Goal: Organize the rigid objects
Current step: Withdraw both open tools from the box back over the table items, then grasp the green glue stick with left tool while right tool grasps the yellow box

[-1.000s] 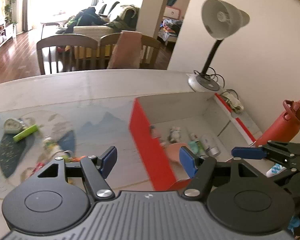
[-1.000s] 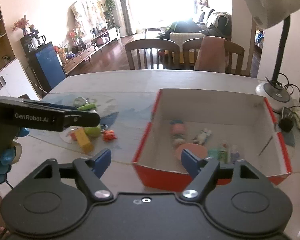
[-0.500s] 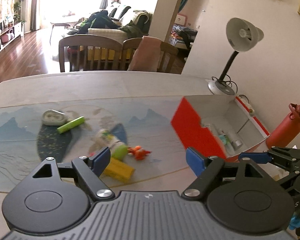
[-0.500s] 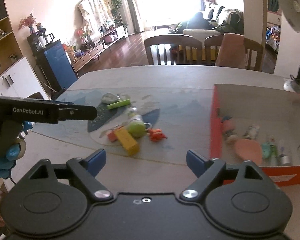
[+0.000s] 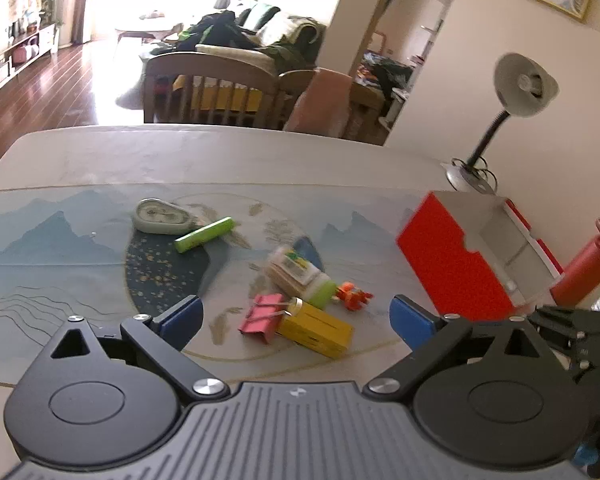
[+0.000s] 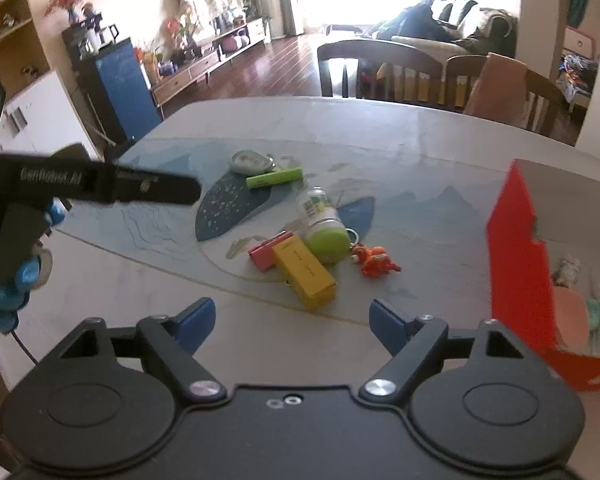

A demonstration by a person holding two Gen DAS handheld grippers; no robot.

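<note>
A cluster of small objects lies on the table mat: a yellow box (image 5: 318,329) (image 6: 303,271), a pink binder clip (image 5: 261,317) (image 6: 266,253), a green-capped bottle (image 5: 300,276) (image 6: 323,227), an orange toy (image 5: 353,295) (image 6: 377,261), a green tube (image 5: 204,235) (image 6: 274,178) and a grey tape measure (image 5: 160,217) (image 6: 251,161). The red box (image 5: 458,264) (image 6: 520,268) stands to the right, holding several items. My left gripper (image 5: 296,320) is open and empty, just short of the cluster. My right gripper (image 6: 292,318) is open and empty, also facing the cluster.
A desk lamp (image 5: 512,108) stands at the table's far right by the wall. A red water bottle (image 5: 586,264) stands right of the box. Wooden chairs (image 5: 216,92) line the far table edge. The left gripper's body (image 6: 100,186) shows at left in the right wrist view.
Both grippers have swung left, away from the red box and toward the cluster of loose objects. Both stay open and empty.
</note>
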